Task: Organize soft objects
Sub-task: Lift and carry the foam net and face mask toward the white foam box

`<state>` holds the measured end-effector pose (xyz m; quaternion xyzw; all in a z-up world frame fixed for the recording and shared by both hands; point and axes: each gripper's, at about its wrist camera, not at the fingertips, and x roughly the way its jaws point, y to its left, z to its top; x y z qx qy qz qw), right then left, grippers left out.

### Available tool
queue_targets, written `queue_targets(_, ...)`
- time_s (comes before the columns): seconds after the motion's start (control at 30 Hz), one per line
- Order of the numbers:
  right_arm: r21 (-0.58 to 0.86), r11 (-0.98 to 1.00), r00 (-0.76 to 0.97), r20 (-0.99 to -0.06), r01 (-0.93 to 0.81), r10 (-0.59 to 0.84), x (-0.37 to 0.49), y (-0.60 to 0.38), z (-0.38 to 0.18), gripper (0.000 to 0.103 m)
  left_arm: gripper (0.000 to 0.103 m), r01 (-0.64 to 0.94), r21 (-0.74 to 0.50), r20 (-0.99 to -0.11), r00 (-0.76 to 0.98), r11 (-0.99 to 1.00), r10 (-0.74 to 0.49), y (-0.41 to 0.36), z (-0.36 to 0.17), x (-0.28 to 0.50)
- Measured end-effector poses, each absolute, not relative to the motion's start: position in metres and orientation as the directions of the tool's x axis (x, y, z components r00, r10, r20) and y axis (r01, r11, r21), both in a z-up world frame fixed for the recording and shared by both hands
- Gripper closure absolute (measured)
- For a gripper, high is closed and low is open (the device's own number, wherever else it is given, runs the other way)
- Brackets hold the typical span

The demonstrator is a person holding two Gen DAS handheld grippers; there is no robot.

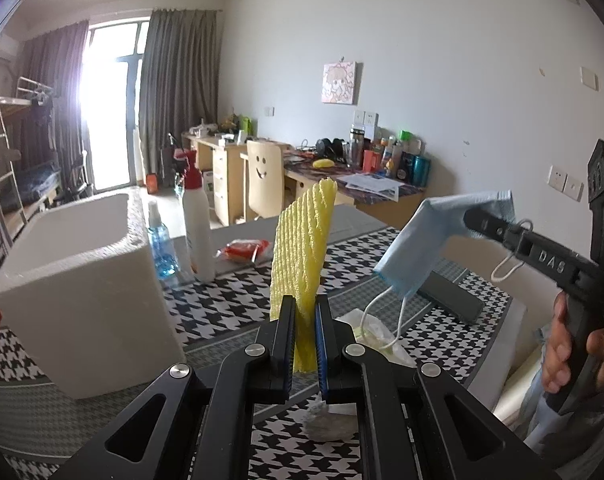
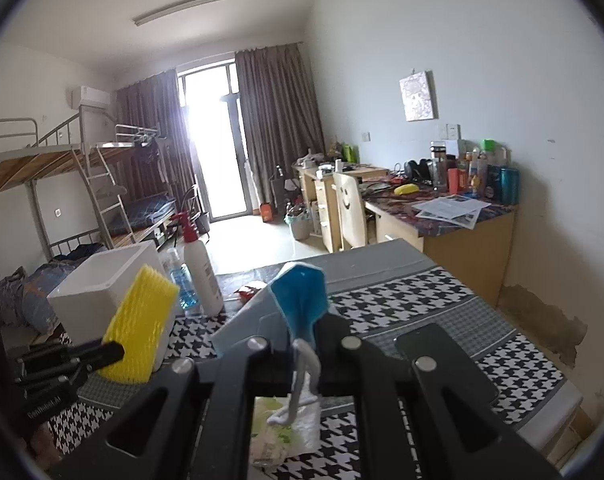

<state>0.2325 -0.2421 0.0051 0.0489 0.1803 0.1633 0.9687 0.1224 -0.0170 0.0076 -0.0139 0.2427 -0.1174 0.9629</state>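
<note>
A: What does the left gripper (image 1: 305,322) have?

B: Its two fingers are squeezed tight on a yellow foam fruit net (image 1: 302,256). The net stands straight up out of the fingers, and a bit of it pokes out below them too.

A: And the right gripper (image 2: 302,330)?

B: Its fingers are pinched together on a blue face mask (image 2: 300,300). The mask sticks up past the fingertips. Its white ear loop (image 2: 302,380) hangs down behind them.

A: Can you see the mask from the other side?

B: Yes. In the left wrist view the mask droops off the tips of the right gripper, up in the air above the table (image 1: 230,304). A hand (image 1: 573,344) holds that gripper's handle.

A: What is past the left fingers?

B: To their left there is a white foam box (image 1: 82,280), open on top. Between the box and the net stand a white spray bottle with a red top (image 1: 196,220) and a small blue bottle (image 1: 162,246). A red and white packet (image 1: 246,250) lies just behind the net.

A: And under the right fingers?

B: A crinkly clear packet (image 2: 282,436) lies on the checked cloth. A dark phone (image 2: 445,360) lies flat to their right.
</note>
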Motion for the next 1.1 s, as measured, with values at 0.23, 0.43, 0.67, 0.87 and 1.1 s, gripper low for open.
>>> queue_targets(0.23, 0.155, 0.928, 0.865, -0.336, -0.339, 0.372, 0.235, -0.231, 0.004, 0.093, 0.093, 0.21, -0.075, -0.443, 0.869, 0.975, -0.222, -0.009, 0.019, 0.12)
queue_targets(0.43, 0.154, 0.923, 0.859, -0.338, -0.352, 0.384, 0.239, -0.218, 0.01, 0.093, 0.093, 0.191, -0.075, -0.444, 0.872, 0.979, -0.205, 0.001, 0.028, 0.125)
queue_targets(0.67, 0.147, 0.915, 0.851, -0.335, -0.377, 0.404, 0.25, -0.2, 0.02, 0.093, 0.093, 0.154, -0.062, -0.409, 0.897, 0.986, -0.166, 0.014, 0.042, 0.131)
queue_targets(0.87, 0.133, 0.916, 0.858, -0.322, -0.378, 0.401, 0.26, -0.188, 0.034, 0.093, 0.093, 0.123, -0.047, -0.392, 0.91, 0.991, -0.132, 0.024, 0.053, 0.138)
queue_targets(1.1, 0.136, 0.904, 0.851, -0.305, -0.405, 0.428, 0.267, -0.174, 0.05, 0.093, 0.093, 0.087, -0.056, -0.374, 0.922, 0.995, -0.102, 0.038, 0.068, 0.146)
